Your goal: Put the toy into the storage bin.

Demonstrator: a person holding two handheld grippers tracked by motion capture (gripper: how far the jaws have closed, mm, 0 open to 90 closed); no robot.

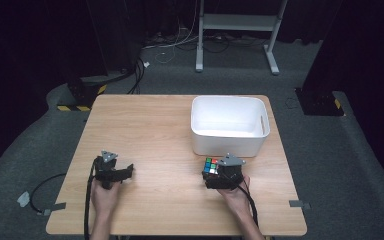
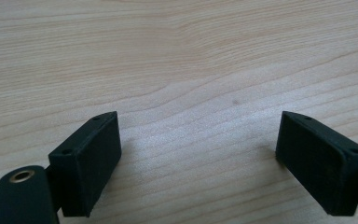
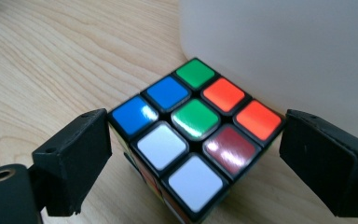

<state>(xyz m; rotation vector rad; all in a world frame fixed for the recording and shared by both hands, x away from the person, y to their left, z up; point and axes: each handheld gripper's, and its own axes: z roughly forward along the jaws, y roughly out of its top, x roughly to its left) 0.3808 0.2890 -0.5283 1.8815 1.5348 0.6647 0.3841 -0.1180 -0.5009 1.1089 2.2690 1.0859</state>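
High view: wooden desk [image 1: 150,130] with a white bin [image 1: 228,125] standing on its far right part. Rubik's cube [image 1: 211,165] resting on the desk just in front of the bin's near wall, close to its left corner. Right gripper [image 1: 215,176] held by the right hand [image 1: 235,192] directly at the cube, jaws on either side of it. Left gripper [image 1: 125,172] held by the left hand [image 1: 105,192] well apart on the left half of the desk, pointing toward the right, over bare wood.

Left gripper view: both black jaws spread wide, bare wood grain between them, holding nothing.

Right gripper view: cube [image 3: 193,135] sitting corner-on between the two jaws, top face showing blue, green, orange, white and dark red stickers. Left jaw at or just beside the cube's blue corner, right jaw at or just beside the orange corner; cannot tell whether either presses on it. Jaws spread about as wide as the cube's diagonal, cube standing on the desk. White bin wall [image 3: 279,51] rising right behind the cube.
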